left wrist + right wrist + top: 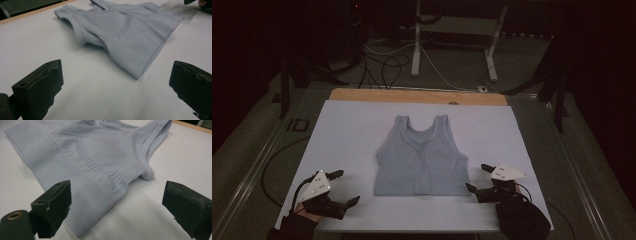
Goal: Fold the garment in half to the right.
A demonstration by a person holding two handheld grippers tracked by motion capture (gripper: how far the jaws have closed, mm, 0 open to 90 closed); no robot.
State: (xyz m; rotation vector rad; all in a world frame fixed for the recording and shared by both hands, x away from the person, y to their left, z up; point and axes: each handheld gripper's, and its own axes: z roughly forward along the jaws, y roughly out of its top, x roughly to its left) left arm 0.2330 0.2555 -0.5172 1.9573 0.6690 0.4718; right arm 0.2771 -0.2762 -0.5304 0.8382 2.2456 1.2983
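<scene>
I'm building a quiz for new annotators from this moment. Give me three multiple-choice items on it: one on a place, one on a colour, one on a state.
1. Where does the tank top lie on the white table top?
A. at the far left corner
B. near the middle, between the two tools
C. hanging over the near edge

2. What colour is the tank top?
A. pale blue-grey
B. red
C. black

3. How do the jaws of the left tool stand?
A. shut on the hem
B. shut on nothing
C. open, clear of the cloth

Key:
1 B: the high view shows it flat between the left tool and the right tool.
2 A: it looks pale blue-grey in all three views.
3 C: the left gripper view shows wide-set jaws with bare table between them.
</scene>
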